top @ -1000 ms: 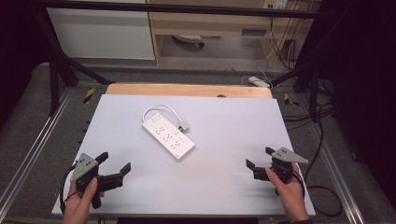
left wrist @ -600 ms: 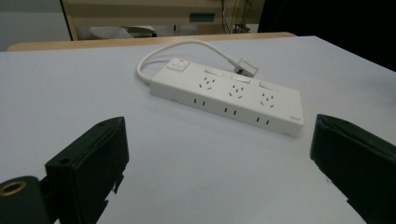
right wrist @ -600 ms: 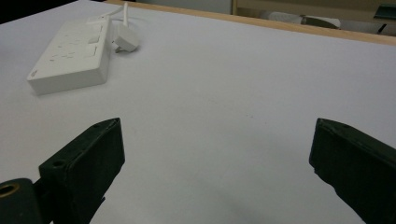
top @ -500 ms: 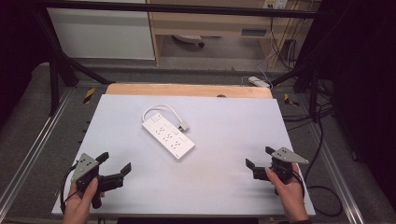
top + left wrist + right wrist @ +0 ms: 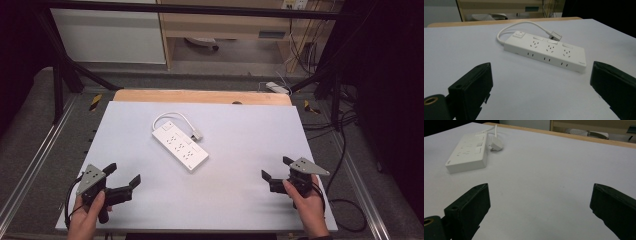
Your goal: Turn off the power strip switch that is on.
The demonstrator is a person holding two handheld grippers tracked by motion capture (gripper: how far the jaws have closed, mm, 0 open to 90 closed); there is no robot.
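A white power strip [image 5: 180, 146] lies flat and diagonal mid-table, its short cord [image 5: 175, 116] looped beside it.

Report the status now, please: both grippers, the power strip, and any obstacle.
Left gripper open, right gripper open, both empty at near edge. Power strip flat mid-table, plug beside it, untouched. Nothing between.

Power strip [image 5: 180, 146] mid-table [image 5: 240, 200]; left tool [image 5: 123, 176] near-left, right tool [image 5: 275, 169] near-right, both well apart.

The power strip [image 5: 180, 146] is white on a pale grey table [image 5: 240, 200]; the jaws are black.
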